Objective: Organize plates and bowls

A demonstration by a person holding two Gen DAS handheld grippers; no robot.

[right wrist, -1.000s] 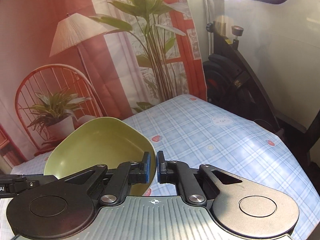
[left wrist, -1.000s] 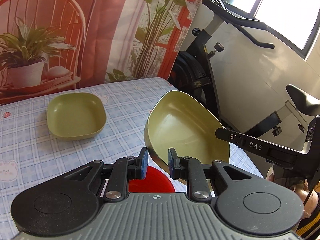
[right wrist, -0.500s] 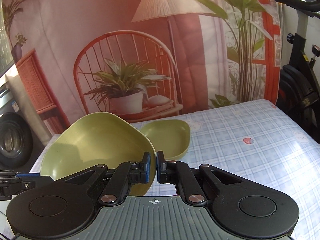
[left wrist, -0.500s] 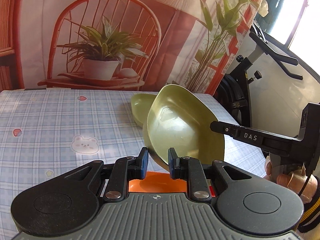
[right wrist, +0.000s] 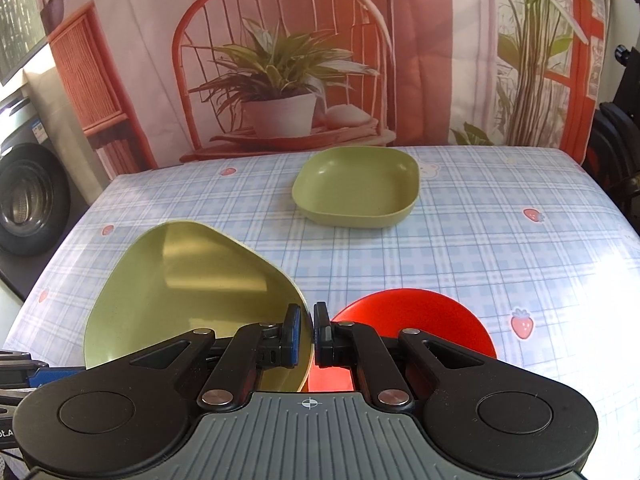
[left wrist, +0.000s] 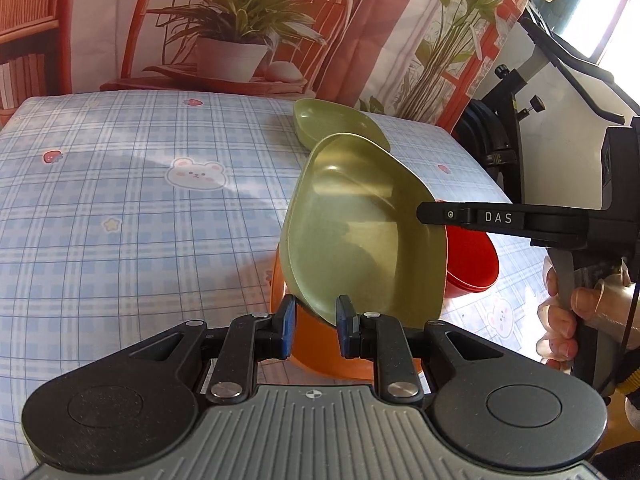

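Observation:
A large green bowl (left wrist: 360, 232) hangs tilted above the table, held at two rim spots. My left gripper (left wrist: 314, 326) is shut on its near rim. My right gripper (right wrist: 307, 334) is shut on its right rim; the bowl (right wrist: 192, 292) fills the lower left of the right wrist view. The right gripper's finger marked DAS (left wrist: 472, 218) reaches in from the right in the left wrist view. A second green bowl (right wrist: 356, 188) sits on the table farther back, also in the left wrist view (left wrist: 332, 124). A red plate (right wrist: 416, 324) and an orange bowl (left wrist: 316, 344) lie under the held bowl.
The table wears a blue plaid cloth (right wrist: 500, 248) with bear and strawberry prints. A printed backdrop (right wrist: 280, 60) with a chair and plant hangs behind it. An exercise bike (left wrist: 520, 128) stands off the right edge. The red plate also shows in the left wrist view (left wrist: 472, 264).
Both grippers have swung left and lowered with the green bowl. The red plate and orange bowl now show beneath it, and the second green bowl sits farther back.

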